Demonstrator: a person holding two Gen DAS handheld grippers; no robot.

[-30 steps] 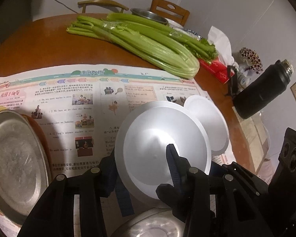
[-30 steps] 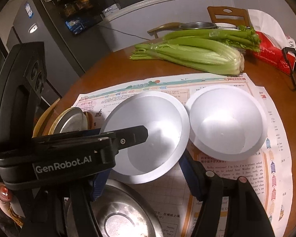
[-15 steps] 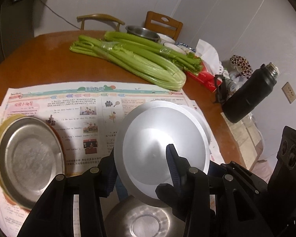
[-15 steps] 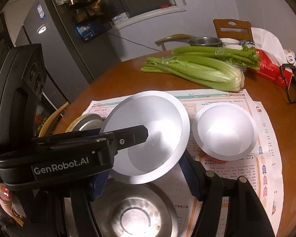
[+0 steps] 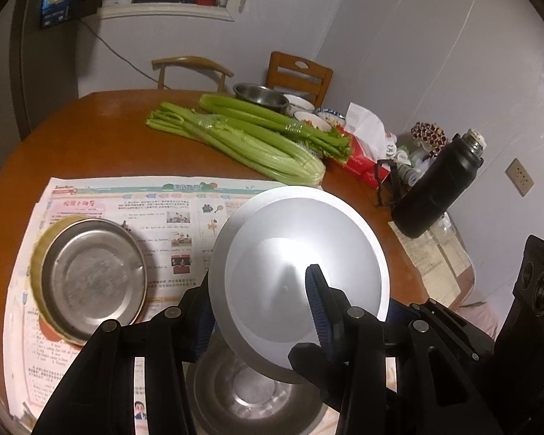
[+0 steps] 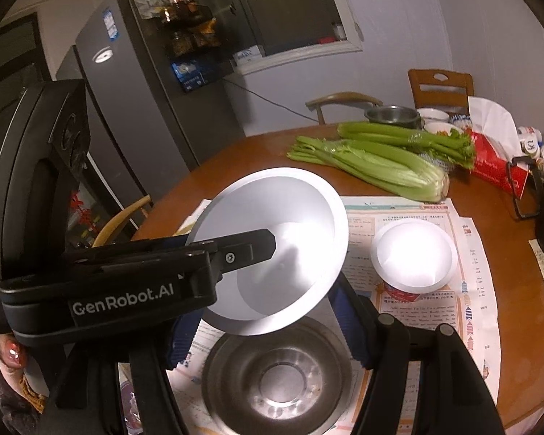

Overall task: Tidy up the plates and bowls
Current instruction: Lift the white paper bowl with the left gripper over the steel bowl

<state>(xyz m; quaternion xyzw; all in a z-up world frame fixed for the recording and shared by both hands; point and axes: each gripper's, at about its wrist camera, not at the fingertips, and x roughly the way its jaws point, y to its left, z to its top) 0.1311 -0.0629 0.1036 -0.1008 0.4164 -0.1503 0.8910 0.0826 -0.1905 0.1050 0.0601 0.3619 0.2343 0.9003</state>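
My left gripper (image 5: 257,290) is shut on the wall of a large white bowl (image 5: 301,253), one blue pad inside it and the other behind it. The bowl hangs tilted in the air above a steel bowl (image 5: 250,391) on the newspaper. In the right wrist view the left gripper's finger (image 6: 250,246) reaches into the same white bowl (image 6: 283,217). My right gripper (image 6: 264,311) stands open just under the bowl's lower rim, with the steel bowl (image 6: 275,377) below it. A smaller white bowl (image 6: 413,257) rests on the paper to the right.
A steel plate (image 5: 90,275) lies on a yellow plate at the left of the newspaper (image 5: 156,203). Celery (image 5: 243,141), a red tissue box (image 5: 362,159), a black flask (image 5: 435,192) and several small bowls crowd the far side of the round wooden table (image 5: 90,134). Two chairs stand behind it.
Both grippers have risen together with the large white bowl, away from the smaller bowl. The table looks farther off, and the steel bowl beneath has come fully into view.
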